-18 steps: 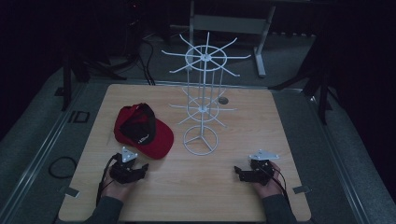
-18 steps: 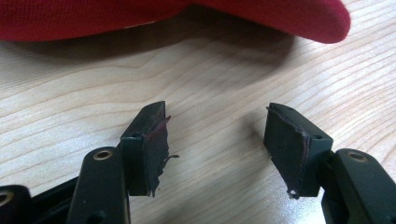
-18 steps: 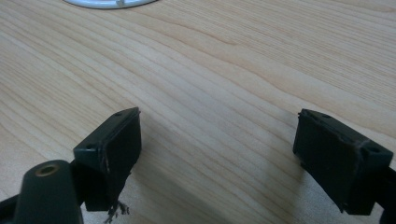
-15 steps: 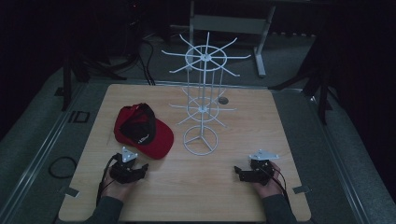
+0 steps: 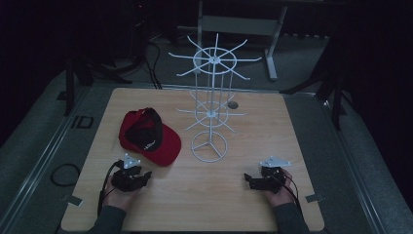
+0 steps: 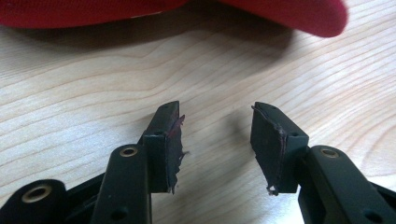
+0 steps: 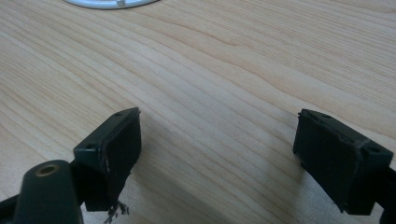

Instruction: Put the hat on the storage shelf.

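A red cap with a black back [image 5: 147, 136] lies on the left half of the wooden table [image 5: 272, 131]. A white wire display stand [image 5: 210, 92] with spoke arms rises at the table's middle, on a ring base [image 5: 209, 146]. My left gripper [image 5: 141, 178] rests near the front left, just in front of the cap, open with nothing between its jaws. The cap's red brim [image 6: 285, 11] runs along the top of the left gripper view, beyond the left gripper [image 6: 217, 135]. At the front right my right gripper [image 5: 249, 181] is open wide over bare wood [image 7: 219, 140], and the stand's base [image 7: 109, 3] lies ahead of it.
A small dark round object [image 5: 233, 105] lies on the table behind the stand. Dark tripod legs and cables stand on the grey floor around the table. A cable loop [image 5: 64, 174] lies on the floor at the left.
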The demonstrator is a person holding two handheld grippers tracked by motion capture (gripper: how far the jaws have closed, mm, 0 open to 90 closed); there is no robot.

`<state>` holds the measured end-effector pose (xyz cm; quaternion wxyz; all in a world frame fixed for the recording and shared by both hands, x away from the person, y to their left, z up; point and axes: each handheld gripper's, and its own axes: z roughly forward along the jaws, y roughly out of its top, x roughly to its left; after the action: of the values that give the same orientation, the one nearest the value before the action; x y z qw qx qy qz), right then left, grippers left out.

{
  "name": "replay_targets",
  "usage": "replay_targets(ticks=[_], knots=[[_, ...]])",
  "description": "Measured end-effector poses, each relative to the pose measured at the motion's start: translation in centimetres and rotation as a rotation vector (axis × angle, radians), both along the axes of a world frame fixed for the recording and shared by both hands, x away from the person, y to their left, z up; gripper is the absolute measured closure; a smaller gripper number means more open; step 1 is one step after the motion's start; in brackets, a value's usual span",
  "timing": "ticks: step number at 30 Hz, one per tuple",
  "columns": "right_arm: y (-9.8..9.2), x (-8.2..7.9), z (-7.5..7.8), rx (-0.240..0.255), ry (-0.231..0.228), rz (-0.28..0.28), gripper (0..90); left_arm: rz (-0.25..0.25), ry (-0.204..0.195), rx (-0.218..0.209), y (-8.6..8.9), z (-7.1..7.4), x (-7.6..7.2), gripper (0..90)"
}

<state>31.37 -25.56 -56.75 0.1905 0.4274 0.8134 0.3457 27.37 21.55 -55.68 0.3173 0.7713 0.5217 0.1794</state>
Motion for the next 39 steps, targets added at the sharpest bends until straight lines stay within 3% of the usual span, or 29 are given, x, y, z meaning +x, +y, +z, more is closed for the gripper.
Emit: replay_targets(ticks=[3, 7, 10, 16, 18, 21, 24, 26, 29, 34, 37, 39], knots=[[0.0, 0.0, 0.0, 0.000, 0.000, 0.000, 15.1, 0.000, -0.028, -0.034, 0.1, 1.0, -0.4, 51.8], [0.0, 0.0, 0.0, -0.001, -0.001, 0.001, 15.1, -0.008, -0.027, -0.104, 0.0, 1.9, -0.6, 48.2], [0.0, 0.0, 0.0, -0.001, -0.001, 0.001, 15.1, -0.013, -0.030, -0.116, -0.5, 2.4, -0.5, 42.7], [0.0, 0.0, 0.0, -0.001, -0.001, 0.001, 15.1, -0.001, 0.004, -0.202, -1.8, 2.7, 0.7, 36.1], [0.0, 0.0, 0.0, -0.001, -0.001, 0.001, 15.1, 0.002, 0.030, -0.208, -2.3, 2.5, 1.2, 35.0], [0.0, 0.0, 0.0, -0.001, -0.001, 0.001, 15.1, 0.020, 0.056, -0.260, -2.5, 2.0, 2.2, 34.0], [0.0, 0.0, 0.0, -0.001, 0.001, 0.000, 15.1, 0.037, 0.066, -0.270, -2.4, 1.8, 2.7, 36.2], [0.0, 0.0, 0.0, 0.000, 0.001, 0.000, 15.1, 0.052, 0.069, -0.262, -2.1, 1.8, 2.7, 42.2], [0.0, 0.0, 0.0, 0.000, 0.001, 0.000, 15.1, 0.035, 0.073, -0.303, -0.9, 2.0, 2.4, 52.1], [0.0, 0.0, 0.0, -0.001, -0.001, 0.001, 15.1, 0.086, 0.068, -0.284, 1.0, 2.4, 1.8, 61.4], [0.0, 0.0, 0.0, -0.001, -0.001, 0.001, 15.1, 0.126, 0.057, -0.291, 2.4, 2.6, 1.7, 61.7], [0.0, 0.0, 0.0, -0.001, -0.001, 0.000, 15.1, 0.127, 0.054, -0.298, 2.8, 2.6, 1.9, 59.4]])
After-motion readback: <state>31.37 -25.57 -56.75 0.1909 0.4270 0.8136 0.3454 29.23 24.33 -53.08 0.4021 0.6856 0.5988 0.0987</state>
